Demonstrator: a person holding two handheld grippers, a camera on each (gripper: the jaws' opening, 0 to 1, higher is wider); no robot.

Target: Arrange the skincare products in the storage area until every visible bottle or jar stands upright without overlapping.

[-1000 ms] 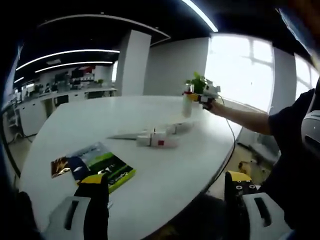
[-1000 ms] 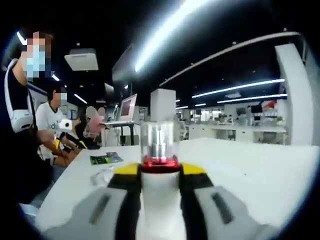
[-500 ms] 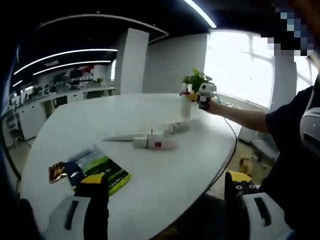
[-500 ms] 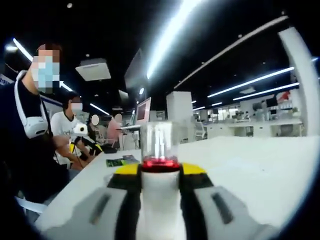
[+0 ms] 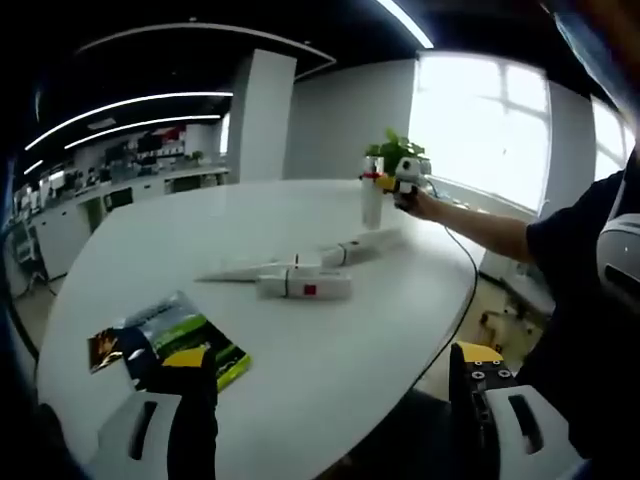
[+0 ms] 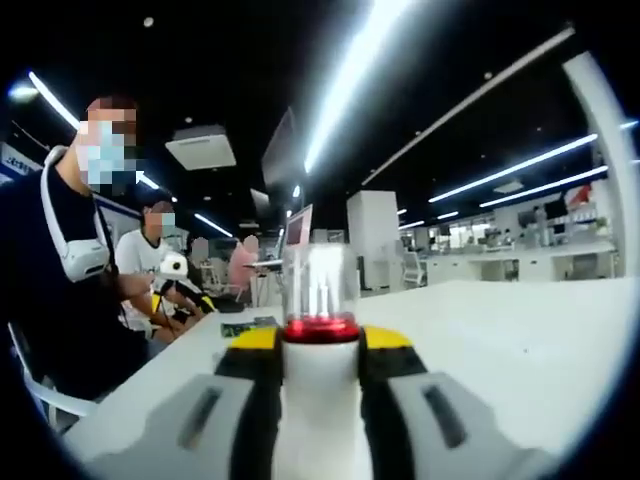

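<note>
My right gripper (image 6: 322,352) is shut on a white bottle (image 6: 321,390) with a red ring and a clear cap, held upright. In the left gripper view that bottle (image 5: 372,203) stands on or just above the table's far side, with the right gripper (image 5: 405,185) beside it. A white bottle with a red mark (image 5: 305,286) lies on its side mid-table. A white tube (image 5: 360,244) and a flat pale tube (image 5: 235,272) lie near it. My left gripper (image 5: 330,400) hangs open at the table's near edge, holding nothing.
A colourful booklet (image 5: 165,338) lies on the white round table (image 5: 200,225) near the left jaw. A green plant (image 5: 392,152) stands behind the held bottle. A cable (image 5: 462,270) hangs off the right edge. Two people (image 6: 60,250) are at the left.
Both views have shifted slightly with the hands. The right gripper keeps its hold on the upright bottle at the table's far side. The lying bottles have not moved.
</note>
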